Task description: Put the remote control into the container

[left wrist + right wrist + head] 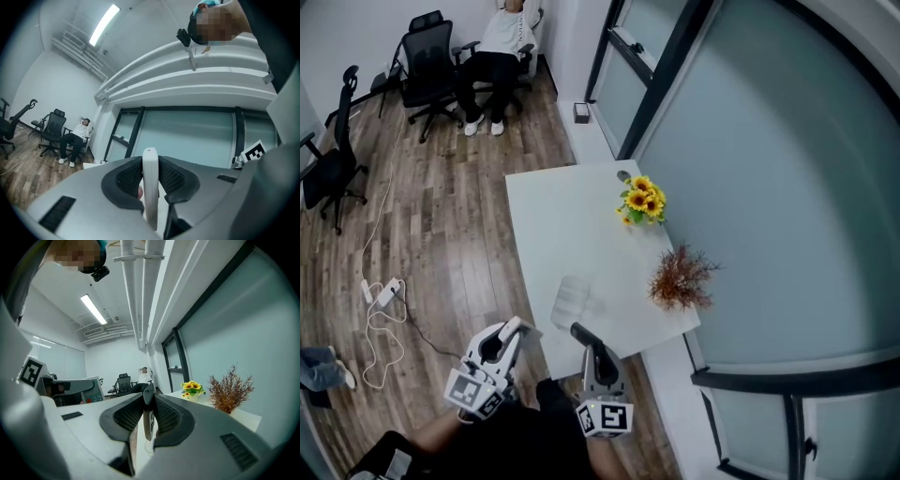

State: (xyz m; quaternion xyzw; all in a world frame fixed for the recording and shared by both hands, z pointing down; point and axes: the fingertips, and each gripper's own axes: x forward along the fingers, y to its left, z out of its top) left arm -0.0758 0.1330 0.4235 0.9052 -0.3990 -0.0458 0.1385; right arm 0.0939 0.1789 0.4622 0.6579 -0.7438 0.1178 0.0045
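Note:
A clear plastic container (573,300) stands near the front of the white table (553,216). My left gripper (514,330) hovers off the table's front left corner, shut on a white remote control (150,187) that stands edge-on between the pads. My right gripper (586,339) is at the table's front edge, just short of the container, shut on a slim black remote control (147,413). The black remote (581,333) juts out toward the container. Both grippers point roughly level.
A pot of sunflowers (643,201) and a dried reddish plant (680,278) stand along the table's right side by the glass wall. Office chairs (427,56), a seated person (502,47) and floor cables (380,309) lie to the left.

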